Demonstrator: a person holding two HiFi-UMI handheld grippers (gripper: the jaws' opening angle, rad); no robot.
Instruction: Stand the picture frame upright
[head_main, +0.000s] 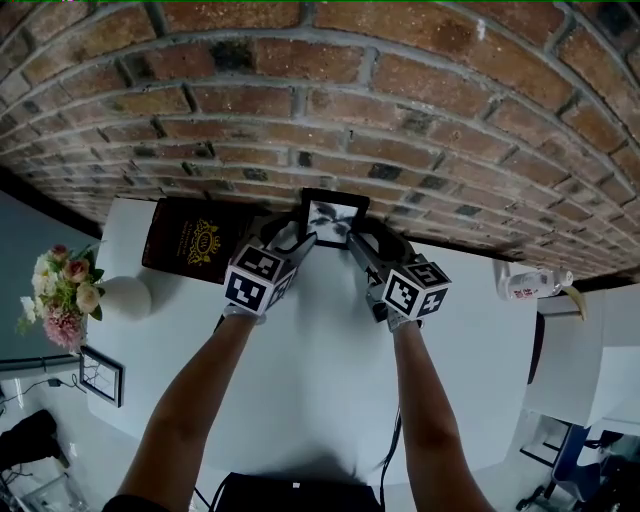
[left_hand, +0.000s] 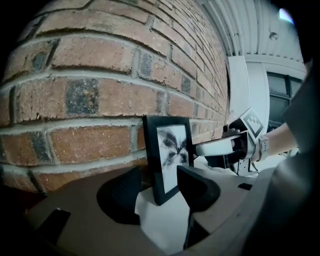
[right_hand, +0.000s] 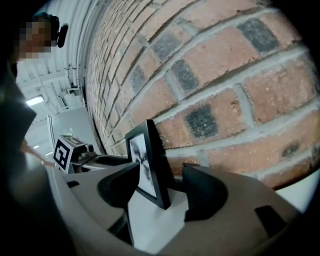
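**Release of the standing frame.** Nearest the onlooker, the person's two forearms reach forward over the white counter, each hand carrying a claw.

- **Left claw**: the jaws stand wide apart. They straddle the near lower corner of the picture frame, and neither pad appears to press on it.
- **Right claw**: the jaws are likewise spread. The frame's opposite lower corner stands between them, seemingly untouched.

The frame thus sits between the two claws, at their tips, resting on the counter. Directly beyond the claws rises the brick wall, with the frame at its foot. Whether the frame's back touches the bricks cannot be told.

**Orientation.** The frame stands in portrait position on its short lower edge, so its long axis runs up from the counter, upright or very nearly so. Its pictured face points away from the wall, back toward the person. Each claw meets it edge-on from one side.

**Technique (judgement).** The task appears almost complete, and what remains is a clean withdrawal.

- Keep both pairs of jaws fully spread.
- Draw each claw straight back along its own line, the two together and slowly, so no pad clips a corner.
- Avoid any sideways sweep, since a nudge low on the frame could slide its foot forward and topple it.
- Pause once clear to confirm that it stands alone.
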